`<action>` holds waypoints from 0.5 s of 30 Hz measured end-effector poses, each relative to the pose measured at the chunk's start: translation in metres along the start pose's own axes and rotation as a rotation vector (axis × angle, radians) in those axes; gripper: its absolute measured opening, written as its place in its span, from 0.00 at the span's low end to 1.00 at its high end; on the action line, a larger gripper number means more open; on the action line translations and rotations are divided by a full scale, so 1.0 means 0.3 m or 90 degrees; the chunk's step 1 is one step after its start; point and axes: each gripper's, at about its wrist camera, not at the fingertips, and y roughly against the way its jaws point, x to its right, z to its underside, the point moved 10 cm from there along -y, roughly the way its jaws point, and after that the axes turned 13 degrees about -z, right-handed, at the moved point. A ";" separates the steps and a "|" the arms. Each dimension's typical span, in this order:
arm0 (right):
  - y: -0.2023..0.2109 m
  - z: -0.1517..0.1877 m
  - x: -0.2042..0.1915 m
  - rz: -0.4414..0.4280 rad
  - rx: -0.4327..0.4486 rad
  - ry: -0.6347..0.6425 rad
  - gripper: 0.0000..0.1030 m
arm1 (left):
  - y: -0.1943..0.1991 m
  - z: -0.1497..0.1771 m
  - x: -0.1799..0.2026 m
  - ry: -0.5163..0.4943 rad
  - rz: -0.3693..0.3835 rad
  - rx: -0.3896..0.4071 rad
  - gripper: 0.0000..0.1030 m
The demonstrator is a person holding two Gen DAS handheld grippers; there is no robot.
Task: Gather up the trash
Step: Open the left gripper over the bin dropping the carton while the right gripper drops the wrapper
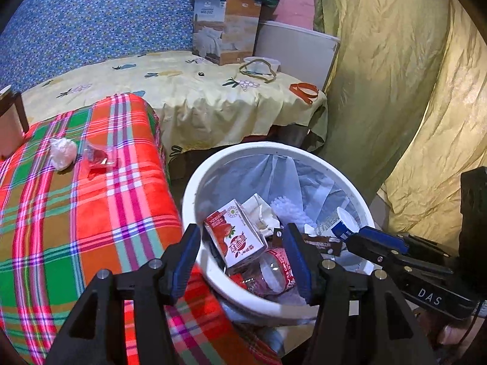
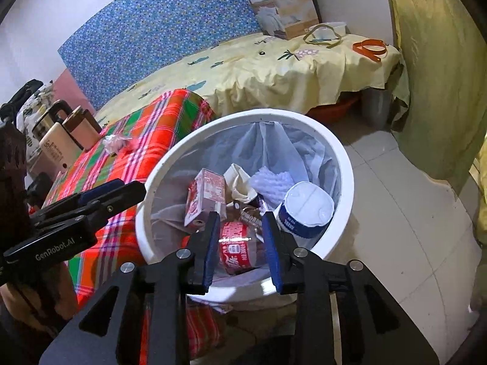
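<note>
A white bin (image 1: 274, 146) with a clear liner stands on the floor beside a plaid-covered surface (image 1: 91, 213). In it lie a red-and-white carton (image 1: 234, 234), a red-labelled plastic bottle (image 2: 237, 249), a blue-and-white cup (image 2: 307, 206), crumpled paper and a brown wrapper (image 1: 322, 240). My left gripper (image 1: 242, 234) hangs open over the bin's near-left rim with nothing in it. My right gripper (image 2: 241, 222) hovers over the bin with its jaws parted and the bottle below them, untouched. On the plaid cloth lie a white tissue wad (image 1: 63, 153) and a red clear wrapper (image 1: 97, 158).
Behind the bin is a yellow-covered table (image 1: 188, 97) with a cardboard box (image 1: 225, 30), a bowl (image 1: 261, 64) and an orange strap (image 1: 304, 91). Mugs and a kettle (image 2: 61, 140) stand at the plaid cloth's far left. A yellow-green curtain (image 1: 395, 91) hangs on the right over tiled floor (image 2: 395, 228).
</note>
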 end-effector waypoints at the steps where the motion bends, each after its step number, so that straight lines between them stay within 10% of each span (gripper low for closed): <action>1: 0.005 0.002 -0.008 -0.002 0.001 0.002 0.32 | 0.008 0.003 -0.004 0.002 0.000 0.002 0.57; 15: 0.036 0.008 -0.142 -0.032 0.010 0.048 0.33 | 0.138 0.052 -0.115 0.029 -0.029 0.030 0.57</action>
